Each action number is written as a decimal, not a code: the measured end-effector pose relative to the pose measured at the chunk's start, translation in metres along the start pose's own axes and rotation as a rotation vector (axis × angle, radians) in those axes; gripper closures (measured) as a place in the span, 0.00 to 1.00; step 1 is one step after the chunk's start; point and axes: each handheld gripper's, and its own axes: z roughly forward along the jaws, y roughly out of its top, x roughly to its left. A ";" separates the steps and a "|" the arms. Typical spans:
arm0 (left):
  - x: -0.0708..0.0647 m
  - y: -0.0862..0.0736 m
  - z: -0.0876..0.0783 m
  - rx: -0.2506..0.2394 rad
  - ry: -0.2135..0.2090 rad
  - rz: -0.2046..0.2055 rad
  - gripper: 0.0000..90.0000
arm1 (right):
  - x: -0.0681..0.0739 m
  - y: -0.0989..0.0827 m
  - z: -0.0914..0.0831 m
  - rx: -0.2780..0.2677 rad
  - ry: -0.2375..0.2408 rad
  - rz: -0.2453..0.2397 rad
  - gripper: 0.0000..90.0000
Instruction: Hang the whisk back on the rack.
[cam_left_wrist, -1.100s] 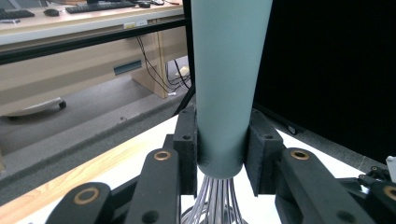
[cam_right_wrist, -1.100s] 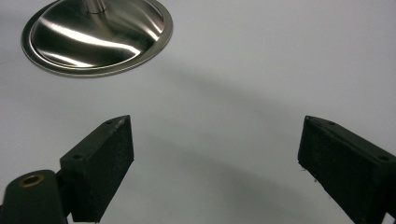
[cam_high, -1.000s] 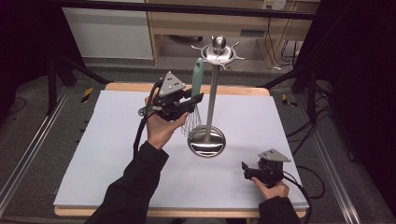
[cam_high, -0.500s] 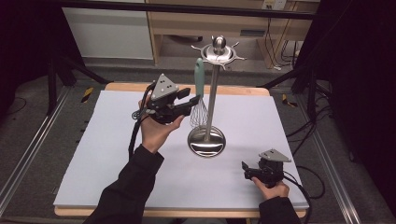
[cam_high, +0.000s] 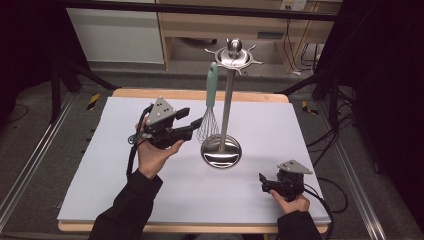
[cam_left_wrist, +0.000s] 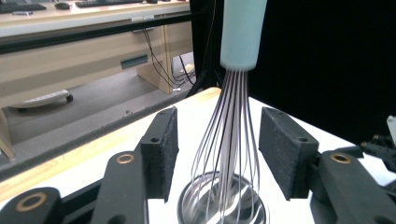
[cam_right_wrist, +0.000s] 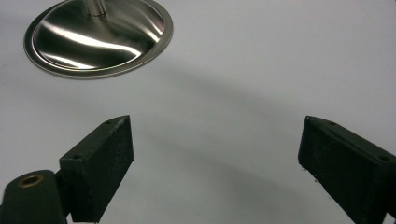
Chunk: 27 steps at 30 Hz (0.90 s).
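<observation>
A whisk (cam_high: 212, 86) with a mint-green handle hangs upright from a hook at the top of a steel utensil stand (cam_high: 227, 107), its wires beside the stand's round base (cam_high: 221, 152). My left gripper (cam_high: 193, 122) is just left of the whisk wires, level with them. Its jaws have just been opening. In the left gripper view the whisk wires (cam_left_wrist: 231, 140) pass between the left gripper's (cam_left_wrist: 219, 142) pads without touching either one. My right gripper (cam_high: 262, 182) rests low at the front right of the table, open, with bare white surface between its jaws (cam_right_wrist: 210, 163).
The white table sheet (cam_high: 125, 200) has free room at the front and the left. The stand's base (cam_right_wrist: 98, 37) lies ahead and to the left of the right gripper. Beyond the table are wooden desks (cam_high: 200, 30), black frame legs and cables (cam_high: 345, 140).
The left gripper let go of the whisk handle, opened, and drew back to the left and down. The whisk, tilted before, now hangs straight. The right gripper has not moved.
</observation>
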 end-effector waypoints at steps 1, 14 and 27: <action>0.001 -0.003 -0.001 0.001 0.001 -0.002 0.51 | 0.000 0.000 0.000 0.000 -0.003 -0.002 0.12; 0.017 -0.052 -0.014 0.065 0.026 -0.028 0.45 | 0.000 0.000 0.000 0.011 -0.017 0.002 0.12; 0.048 -0.112 -0.032 0.147 0.104 -0.109 0.41 | -0.001 -0.001 0.002 0.027 -0.038 -0.008 0.12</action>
